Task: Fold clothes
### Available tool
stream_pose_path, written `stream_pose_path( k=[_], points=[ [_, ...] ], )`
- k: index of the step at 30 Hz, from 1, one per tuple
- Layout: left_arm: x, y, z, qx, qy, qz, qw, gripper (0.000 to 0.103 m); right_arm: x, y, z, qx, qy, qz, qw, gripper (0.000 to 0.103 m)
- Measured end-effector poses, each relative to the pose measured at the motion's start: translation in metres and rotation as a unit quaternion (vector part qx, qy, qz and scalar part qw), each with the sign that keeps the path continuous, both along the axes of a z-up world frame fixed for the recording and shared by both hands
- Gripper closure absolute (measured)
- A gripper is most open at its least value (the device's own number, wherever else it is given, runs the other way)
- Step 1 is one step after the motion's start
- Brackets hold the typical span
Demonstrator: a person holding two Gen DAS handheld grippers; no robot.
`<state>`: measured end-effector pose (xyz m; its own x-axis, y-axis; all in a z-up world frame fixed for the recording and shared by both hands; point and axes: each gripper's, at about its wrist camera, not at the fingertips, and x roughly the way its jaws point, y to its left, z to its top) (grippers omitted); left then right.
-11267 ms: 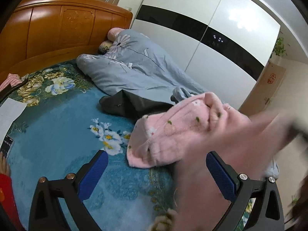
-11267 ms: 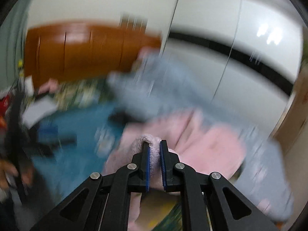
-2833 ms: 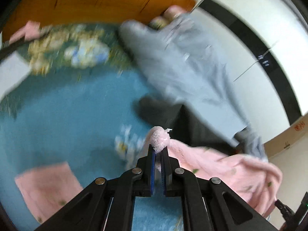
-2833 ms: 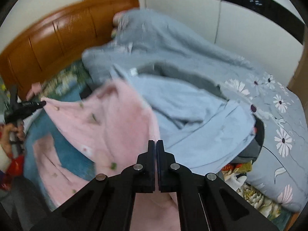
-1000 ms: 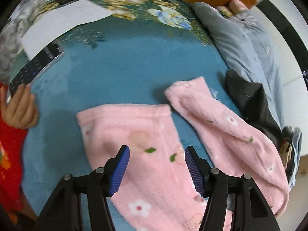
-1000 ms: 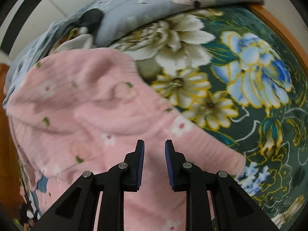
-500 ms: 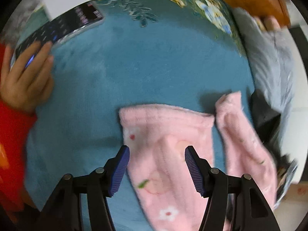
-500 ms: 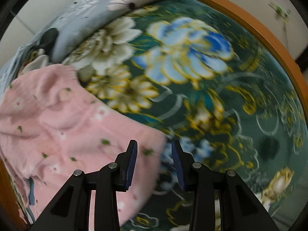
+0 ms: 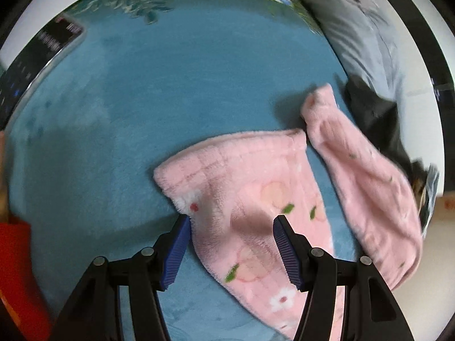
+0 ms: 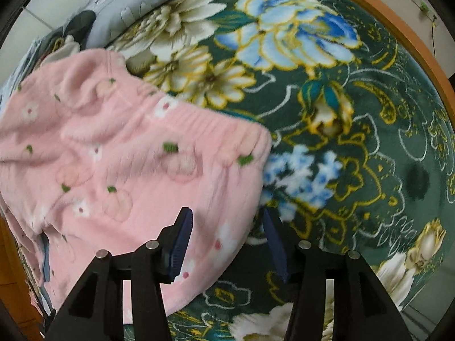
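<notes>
Spread over the bed, a plush blanket that is teal on one side and dark green with big flowers on the other carries the pink fleece trousers, laid out flat. Nearest the left wrist camera, the left claw hangs wide open and holds nothing, its blue pads straddling one trouser leg just short of the cuff; the other leg angles away to the right, its cuff well apart from this one. Nearest the right wrist camera, the right claw is likewise open and empty, over the side edge of the trousers close below the elastic waistband.

Whether the trousers are spread for a fold or have just been set down smooth, these pictures cannot settle. If a fold comes, it will go best by pinching both layers at an edge, not the middle of the panel, since thick fleece slips and bunches. The two claws should lift level and together, so the legs stay aligned.

Farther off lie a dark garment, a grey quilt and a phone; keep the cloth off them.
</notes>
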<state>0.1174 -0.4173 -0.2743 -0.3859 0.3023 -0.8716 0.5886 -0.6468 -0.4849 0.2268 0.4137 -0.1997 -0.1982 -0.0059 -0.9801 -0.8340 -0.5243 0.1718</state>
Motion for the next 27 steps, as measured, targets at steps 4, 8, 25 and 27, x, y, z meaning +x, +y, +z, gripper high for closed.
stream_pose_path(
  k=[4, 8, 25, 27],
  points=[
    [-0.009, 0.004, 0.001, -0.017, 0.007, -0.063, 0.9978, 0.039, -0.008, -0.010, 0.004, 0.000, -0.003, 0.013, 1.000, 0.050],
    [-0.014, 0.012, 0.008, -0.039, 0.017, -0.172, 0.9842, 0.039, -0.014, -0.015, 0.019, 0.010, 0.007, 0.032, 0.999, 0.050],
    [0.069, -0.036, 0.049, 0.000, 0.129, -0.292, 0.9478, 0.039, -0.032, -0.039, 0.052, 0.050, 0.010, 0.055, 0.997, 0.050],
    [0.078, -0.052, 0.044, -0.001, 0.132, -0.252, 0.9586, 0.039, -0.034, -0.044, 0.050, 0.046, 0.012, 0.061, 0.997, 0.050]
  ],
)
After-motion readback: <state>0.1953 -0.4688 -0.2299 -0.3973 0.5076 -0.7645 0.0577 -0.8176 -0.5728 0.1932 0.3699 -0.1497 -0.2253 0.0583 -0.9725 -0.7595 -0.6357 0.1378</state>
